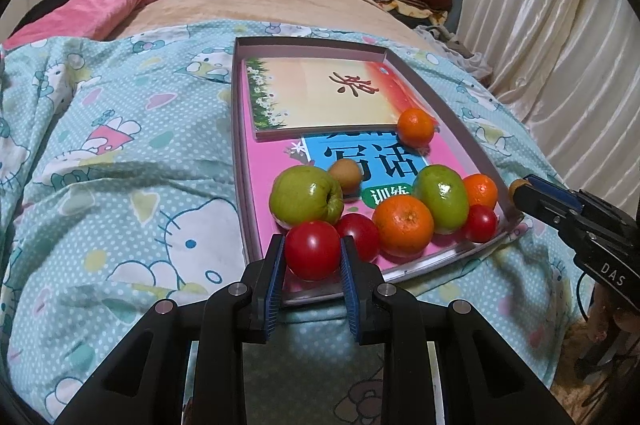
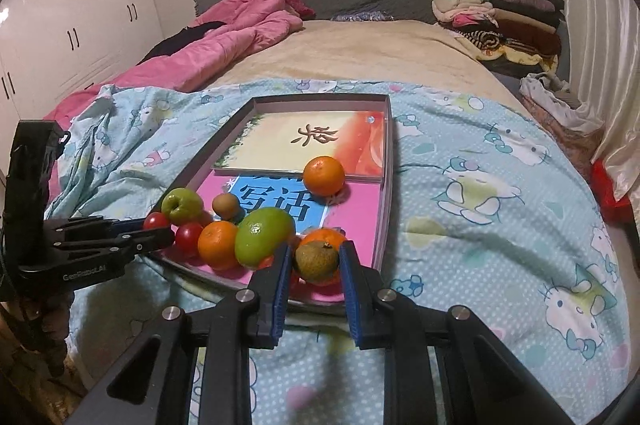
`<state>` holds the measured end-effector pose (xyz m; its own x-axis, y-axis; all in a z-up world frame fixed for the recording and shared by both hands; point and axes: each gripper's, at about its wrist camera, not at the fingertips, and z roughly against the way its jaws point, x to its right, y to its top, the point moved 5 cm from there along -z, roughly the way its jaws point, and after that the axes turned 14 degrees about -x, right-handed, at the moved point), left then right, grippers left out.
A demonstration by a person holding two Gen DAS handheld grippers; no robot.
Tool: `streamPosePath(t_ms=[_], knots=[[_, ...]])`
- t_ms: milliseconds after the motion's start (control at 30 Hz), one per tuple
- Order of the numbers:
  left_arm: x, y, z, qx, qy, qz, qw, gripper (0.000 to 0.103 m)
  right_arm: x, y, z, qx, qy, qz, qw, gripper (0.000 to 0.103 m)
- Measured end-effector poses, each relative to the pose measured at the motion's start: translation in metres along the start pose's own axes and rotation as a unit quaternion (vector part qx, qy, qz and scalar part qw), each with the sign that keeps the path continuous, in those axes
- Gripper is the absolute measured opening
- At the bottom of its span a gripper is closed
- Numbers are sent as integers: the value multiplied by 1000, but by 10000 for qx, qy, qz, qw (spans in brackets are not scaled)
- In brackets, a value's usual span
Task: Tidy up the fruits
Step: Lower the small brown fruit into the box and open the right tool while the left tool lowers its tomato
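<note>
My left gripper (image 1: 312,257) is shut on a red tomato (image 1: 313,250), held over the near edge of a shallow grey tray (image 1: 239,145). Behind it in the tray lie a green apple (image 1: 306,199), a second tomato (image 1: 362,235), an orange (image 1: 403,224) and a green fruit (image 1: 442,198). My right gripper (image 2: 315,267) is shut on a small brownish-green round fruit (image 2: 316,260) above the tray's near right corner (image 2: 382,225). In the right wrist view, the left gripper (image 2: 158,230) and its tomato (image 2: 155,221) are at the left. In the left wrist view, the right gripper (image 1: 520,191) comes in from the right.
The tray rests on a blue cartoon-print quilt (image 1: 120,165) on a bed and holds two books (image 1: 320,93); a lone orange (image 1: 416,127) sits further back. A pink quilt (image 2: 224,37) lies at the back left, folded clothes (image 2: 500,13) at the back right, curtains (image 1: 560,45) to the right.
</note>
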<state>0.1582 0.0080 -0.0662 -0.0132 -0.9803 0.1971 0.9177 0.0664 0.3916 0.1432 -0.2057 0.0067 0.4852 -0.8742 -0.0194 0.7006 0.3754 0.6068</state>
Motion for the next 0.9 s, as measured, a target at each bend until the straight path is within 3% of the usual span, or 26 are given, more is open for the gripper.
streamPosePath(t_ms=[900], knots=[[-1, 2, -1, 7, 11, -8, 10000, 27, -3, -8, -19, -141, -286, 195, 9993, 25]])
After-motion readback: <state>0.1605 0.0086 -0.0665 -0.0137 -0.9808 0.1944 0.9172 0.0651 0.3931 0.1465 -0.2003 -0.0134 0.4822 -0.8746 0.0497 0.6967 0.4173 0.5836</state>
